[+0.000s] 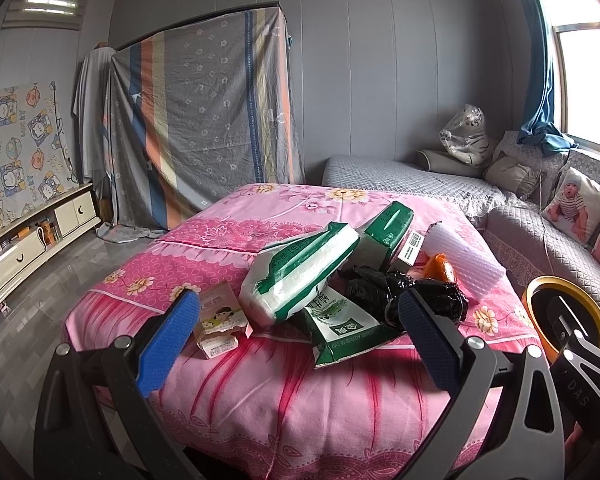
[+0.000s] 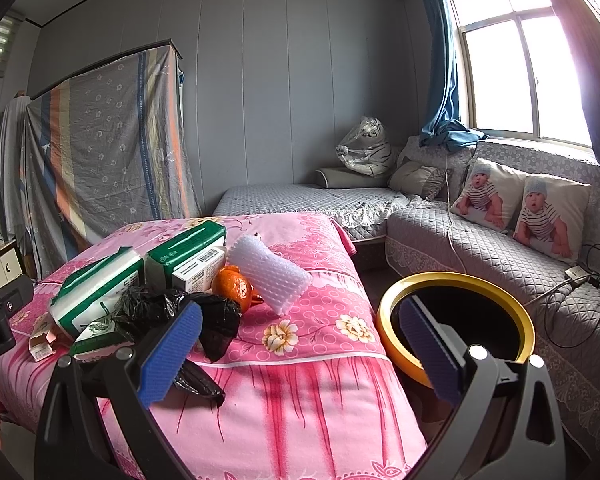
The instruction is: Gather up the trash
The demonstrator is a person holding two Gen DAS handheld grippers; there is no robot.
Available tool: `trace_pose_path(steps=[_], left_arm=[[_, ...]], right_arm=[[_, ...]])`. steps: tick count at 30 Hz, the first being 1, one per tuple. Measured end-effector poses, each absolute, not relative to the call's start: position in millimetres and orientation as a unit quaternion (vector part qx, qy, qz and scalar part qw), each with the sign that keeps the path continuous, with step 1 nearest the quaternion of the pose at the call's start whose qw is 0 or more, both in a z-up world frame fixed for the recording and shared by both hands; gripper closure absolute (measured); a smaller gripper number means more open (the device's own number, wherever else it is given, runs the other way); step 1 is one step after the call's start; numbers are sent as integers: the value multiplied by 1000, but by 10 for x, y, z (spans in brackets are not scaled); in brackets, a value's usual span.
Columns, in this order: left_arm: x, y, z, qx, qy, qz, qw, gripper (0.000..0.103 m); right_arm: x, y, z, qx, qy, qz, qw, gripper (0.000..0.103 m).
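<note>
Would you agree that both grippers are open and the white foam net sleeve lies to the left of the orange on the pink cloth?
Not quite: the white foam net sleeve lies to the right of the orange, touching it, as the right wrist view shows. Both the left gripper and right gripper are indeed open above the pink cloth.

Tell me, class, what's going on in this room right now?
A person holds two grippers over a pink cloth-covered table piled with trash: green tissue packs, a black plastic bag, an orange, white foam netting and a small carton. The left gripper and right gripper are both open and empty. A gold-rimmed bin waits beside the table.
</note>
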State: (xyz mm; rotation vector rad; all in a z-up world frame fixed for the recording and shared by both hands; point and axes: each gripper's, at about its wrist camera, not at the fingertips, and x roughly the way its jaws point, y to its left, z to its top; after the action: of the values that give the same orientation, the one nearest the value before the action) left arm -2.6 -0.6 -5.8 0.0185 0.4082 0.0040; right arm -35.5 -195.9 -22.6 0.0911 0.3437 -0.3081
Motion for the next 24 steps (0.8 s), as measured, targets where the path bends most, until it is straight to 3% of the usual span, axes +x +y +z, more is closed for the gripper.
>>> trace_pose_path(steps=[24], left_arm=[[-19, 24, -34, 4, 205, -2, 979, 7]], right_arm=[[-373, -1953, -199, 43, 167, -153, 973, 7]])
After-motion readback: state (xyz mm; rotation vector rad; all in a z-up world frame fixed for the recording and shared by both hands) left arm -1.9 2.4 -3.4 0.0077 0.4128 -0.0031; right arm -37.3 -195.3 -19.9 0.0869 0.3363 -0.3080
